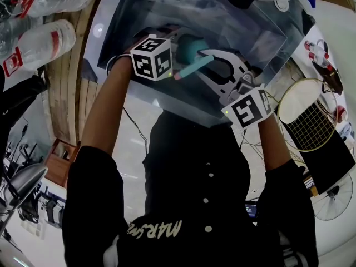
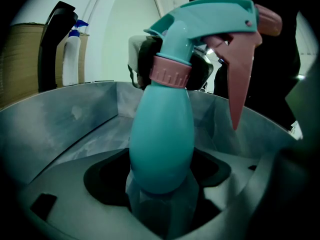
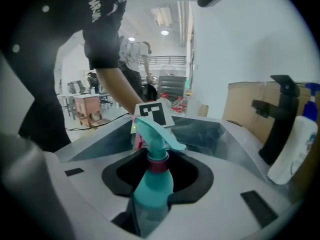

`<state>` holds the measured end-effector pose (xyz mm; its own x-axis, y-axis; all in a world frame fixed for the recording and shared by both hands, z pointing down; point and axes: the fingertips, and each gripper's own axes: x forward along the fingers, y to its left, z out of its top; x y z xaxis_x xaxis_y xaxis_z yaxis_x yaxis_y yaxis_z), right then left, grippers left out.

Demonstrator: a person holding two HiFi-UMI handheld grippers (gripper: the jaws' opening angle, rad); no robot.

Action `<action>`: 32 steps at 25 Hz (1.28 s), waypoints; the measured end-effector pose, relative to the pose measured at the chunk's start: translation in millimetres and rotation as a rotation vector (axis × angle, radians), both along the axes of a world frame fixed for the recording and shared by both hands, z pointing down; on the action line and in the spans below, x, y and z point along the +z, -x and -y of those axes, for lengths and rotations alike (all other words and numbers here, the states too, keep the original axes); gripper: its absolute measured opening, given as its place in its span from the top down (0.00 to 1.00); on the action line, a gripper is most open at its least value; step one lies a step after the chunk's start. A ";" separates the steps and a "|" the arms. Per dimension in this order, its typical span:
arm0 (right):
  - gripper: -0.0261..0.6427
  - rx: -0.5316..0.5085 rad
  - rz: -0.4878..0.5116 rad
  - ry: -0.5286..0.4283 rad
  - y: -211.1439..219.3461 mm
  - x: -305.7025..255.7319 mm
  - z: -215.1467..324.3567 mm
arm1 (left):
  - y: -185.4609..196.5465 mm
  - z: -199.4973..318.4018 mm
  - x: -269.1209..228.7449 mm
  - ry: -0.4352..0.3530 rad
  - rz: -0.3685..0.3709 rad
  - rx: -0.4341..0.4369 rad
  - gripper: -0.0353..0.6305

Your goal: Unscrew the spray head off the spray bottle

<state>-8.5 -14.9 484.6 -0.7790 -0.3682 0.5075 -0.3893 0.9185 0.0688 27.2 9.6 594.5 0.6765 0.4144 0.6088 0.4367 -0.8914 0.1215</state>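
Teal spray bottle (image 2: 162, 144) fills our view, held upright in the air over the steel sink (image 1: 139, 15). Our left gripper (image 2: 161, 184) is clenched on its belly; our right gripper (image 3: 150, 194) is clamped round the neck by the pink collar (image 2: 170, 70). The spray head (image 2: 210, 14) is still on. We judge loosening is in hand: next, the right must twist the collar while the left holds firm.
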 end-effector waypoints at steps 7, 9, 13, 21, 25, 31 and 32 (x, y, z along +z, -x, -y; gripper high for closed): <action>0.73 -0.354 0.069 0.045 2.7 -2.1 -4.7 | 1.1 0.5 0.7 0.000 0.005 0.001 0.37; 0.73 -0.400 0.069 0.074 4.2 -2.1 -4.5 | 2.3 1.7 0.7 -0.001 0.007 -0.003 0.37; 0.73 -0.414 0.112 0.108 6.2 -3.1 -3.8 | 4.7 2.9 0.2 -0.001 0.010 -0.004 0.37; 0.74 -0.381 0.248 0.187 5.1 -9.6 0.8 | 8.4 3.6 0.5 0.000 0.009 -0.013 0.37; 0.73 -0.322 0.294 0.219 0.8 -17.0 7.1 | 10.2 3.6 0.3 0.001 0.009 -0.012 0.37; 0.73 -0.307 0.300 0.219 0.9 -26.2 5.0 | 10.9 3.6 0.1 0.002 0.014 -0.018 0.37; 0.73 -0.303 0.307 0.219 1.1 -29.5 4.3 | 10.9 3.8 0.4 0.001 0.016 -0.019 0.37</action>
<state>-9.6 -19.2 455.1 -0.9606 -0.0112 0.2776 -0.0736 0.9738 -0.2153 16.3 5.8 594.9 0.6742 0.4020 0.6195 0.4176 -0.8994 0.1293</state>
